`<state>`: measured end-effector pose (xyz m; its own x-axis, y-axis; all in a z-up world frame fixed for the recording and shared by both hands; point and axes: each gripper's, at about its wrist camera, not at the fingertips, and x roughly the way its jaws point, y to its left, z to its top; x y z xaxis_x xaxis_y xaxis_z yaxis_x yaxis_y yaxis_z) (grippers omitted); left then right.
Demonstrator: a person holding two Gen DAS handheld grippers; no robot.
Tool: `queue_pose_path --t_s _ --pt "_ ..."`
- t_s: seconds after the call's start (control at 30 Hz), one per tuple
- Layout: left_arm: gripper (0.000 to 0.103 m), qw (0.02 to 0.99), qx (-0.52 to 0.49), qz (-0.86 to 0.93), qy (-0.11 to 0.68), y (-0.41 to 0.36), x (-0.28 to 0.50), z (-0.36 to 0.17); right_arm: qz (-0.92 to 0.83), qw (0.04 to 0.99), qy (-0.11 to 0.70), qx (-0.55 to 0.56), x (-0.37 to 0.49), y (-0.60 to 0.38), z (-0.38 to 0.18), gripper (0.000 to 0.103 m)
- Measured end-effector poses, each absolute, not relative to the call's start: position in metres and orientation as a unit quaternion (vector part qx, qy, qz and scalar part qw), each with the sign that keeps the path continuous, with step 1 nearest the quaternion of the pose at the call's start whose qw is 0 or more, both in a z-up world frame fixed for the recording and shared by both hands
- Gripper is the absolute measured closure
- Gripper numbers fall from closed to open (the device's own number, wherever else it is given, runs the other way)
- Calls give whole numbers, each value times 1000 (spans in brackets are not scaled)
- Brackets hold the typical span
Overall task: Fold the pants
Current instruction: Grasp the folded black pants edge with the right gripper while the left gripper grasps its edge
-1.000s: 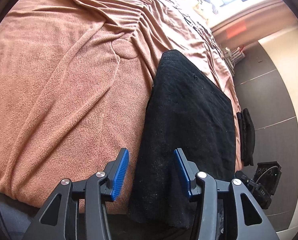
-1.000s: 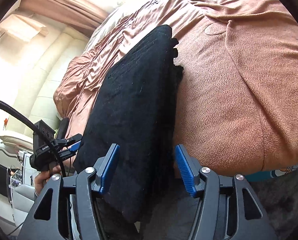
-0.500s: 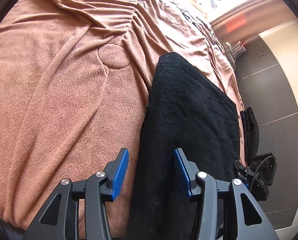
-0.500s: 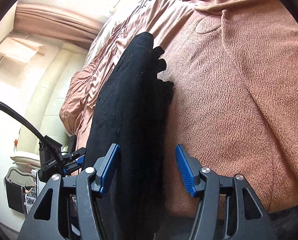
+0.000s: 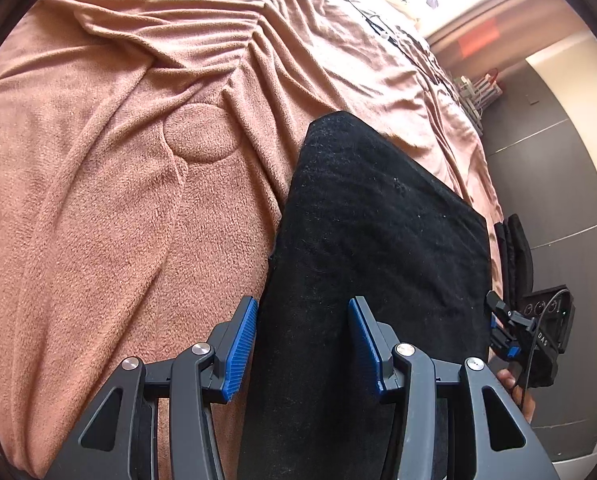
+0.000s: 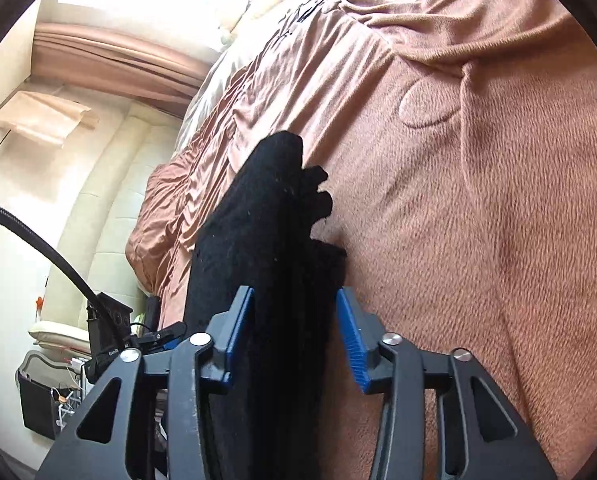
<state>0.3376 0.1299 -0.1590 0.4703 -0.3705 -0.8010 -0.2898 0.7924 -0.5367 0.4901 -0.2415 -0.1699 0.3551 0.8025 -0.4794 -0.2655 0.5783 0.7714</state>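
A wide bed carries a salmon-pink fleece blanket, rumpled into long ridges toward its far end, with a round patch pressed into the nap. Beyond the bed, the left wrist view shows a bright window area and dark grey wall panels; the right wrist view shows pinkish curtains and a cream padded wall. The black pants, folded into a long flat strip, lie on the blanket near the bed's close edge. The left tool stands spread over the near end of the strip, its blue pads either side of the cloth's left edge, and I cannot tell whether they touch it. The right tool straddles the strip's stacked edge; its jaws are closing with the cloth between them, the left pad against the fabric and the right pad just beside it. A black cable crosses the left of that view.
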Motion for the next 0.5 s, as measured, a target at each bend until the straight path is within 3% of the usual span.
queue_pose_path --t_s 0.07,0.13,0.5 --pt "53 795 -319 -22 515 129 340 -160 357 771 441 288 490 -237 -165 90" --pt "53 797 -310 -18 518 128 341 -161 358 777 440 275 494 -231 -164 93" --pt "59 790 -311 -5 529 129 343 -165 368 753 468 282 523 -221 -176 95"
